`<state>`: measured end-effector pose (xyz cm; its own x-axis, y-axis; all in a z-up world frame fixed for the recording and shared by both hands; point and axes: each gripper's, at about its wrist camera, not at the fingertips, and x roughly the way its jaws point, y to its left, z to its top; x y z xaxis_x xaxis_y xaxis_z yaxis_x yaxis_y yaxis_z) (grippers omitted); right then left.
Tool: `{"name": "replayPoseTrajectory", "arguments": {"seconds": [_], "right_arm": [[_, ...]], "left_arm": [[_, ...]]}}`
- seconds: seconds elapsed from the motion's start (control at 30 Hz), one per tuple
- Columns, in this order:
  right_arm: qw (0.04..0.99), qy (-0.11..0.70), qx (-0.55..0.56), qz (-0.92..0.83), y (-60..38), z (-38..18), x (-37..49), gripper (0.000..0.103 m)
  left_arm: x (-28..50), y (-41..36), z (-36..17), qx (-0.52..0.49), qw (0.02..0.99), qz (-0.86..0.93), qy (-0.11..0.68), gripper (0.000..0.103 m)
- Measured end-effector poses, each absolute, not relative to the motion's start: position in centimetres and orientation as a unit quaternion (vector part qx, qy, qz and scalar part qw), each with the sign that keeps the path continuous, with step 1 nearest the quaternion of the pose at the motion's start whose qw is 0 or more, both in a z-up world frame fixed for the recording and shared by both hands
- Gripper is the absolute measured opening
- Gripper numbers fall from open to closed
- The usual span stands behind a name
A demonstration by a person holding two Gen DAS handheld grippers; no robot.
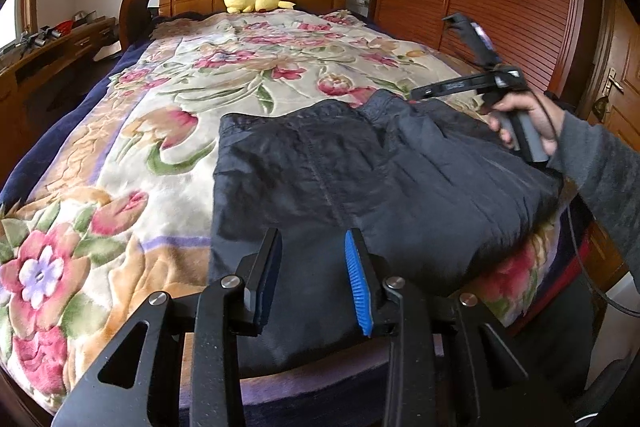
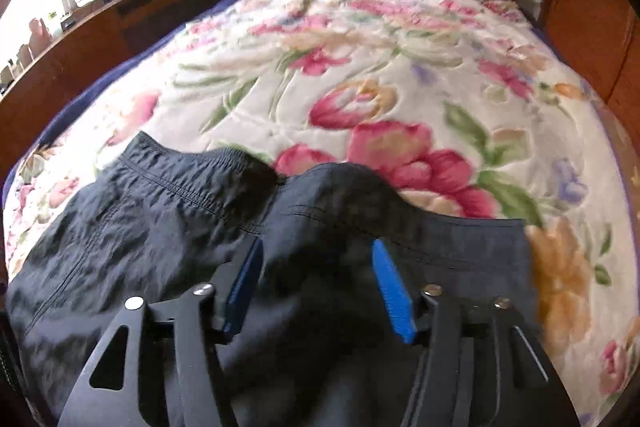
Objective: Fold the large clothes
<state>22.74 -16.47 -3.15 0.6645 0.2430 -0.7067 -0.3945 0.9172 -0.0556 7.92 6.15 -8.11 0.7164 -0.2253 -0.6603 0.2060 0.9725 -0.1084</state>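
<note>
Dark trousers [image 1: 360, 179] lie near the foot of the bed on the floral blanket [image 1: 132, 147], elastic waistband [image 2: 192, 163] toward the headboard. Fabric looks thin, light, limp and slightly slick, so it'll likely sag and slide; best to pinch at the stitched waistband or a seam edge. Left gripper [image 1: 314, 279] is open, narrow gap, empty, hovering over the near edge. Right gripper [image 2: 316, 287] is wide open, a raised hump of cloth between the pads, not clamped.
</note>
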Motion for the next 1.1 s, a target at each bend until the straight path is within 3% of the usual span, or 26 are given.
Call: {"name": "replayPoseTrajectory", "arguments": {"seconds": [0.2, 0.43, 0.6, 0.67, 0.73, 0.8, 1.1], "right_arm": [[0.908, 0.392, -0.109, 0.1, -23.1, -3.8, 22.9, 0.065], [0.886, 0.46, -0.031, 0.05, -29.9, -8.5, 25.5, 0.065], [0.882, 0.464, 0.011, 0.079, -30.8, -9.9, 26.1, 0.064], [0.882, 0.461, 0.009, 0.099, -30.9, -10.0, 26.4, 0.055], [0.884, 0.454, -0.01, 0.116, -30.3, -9.5, 26.1, 0.024], [0.892, 0.435, -0.038, 0.118, -29.9, -8.8, 25.4, 0.007], [0.914, 0.401, -0.026, 0.058, -32.5, -7.2, 22.9, 0.005]], "left_arm": [[7.8, 5.5, -7.1, -0.013, 0.933, -0.112, 0.341, 0.034], [8.3, 4.4, -6.3, -0.011, 0.935, -0.122, 0.332, 0.034], [8.8, 2.9, -6.4, -0.004, 0.932, -0.134, 0.337, 0.034], [9.0, 2.4, -6.6, -0.002, 0.93, -0.139, 0.34, 0.034], [9.1, 1.7, -6.7, -0.001, 0.928, -0.147, 0.343, 0.034], [9.2, 1.0, -6.8, 0.002, 0.925, -0.155, 0.346, 0.034], [9.5, -1.8, -7.4, 0.011, 0.915, -0.193, 0.353, 0.034]]}}
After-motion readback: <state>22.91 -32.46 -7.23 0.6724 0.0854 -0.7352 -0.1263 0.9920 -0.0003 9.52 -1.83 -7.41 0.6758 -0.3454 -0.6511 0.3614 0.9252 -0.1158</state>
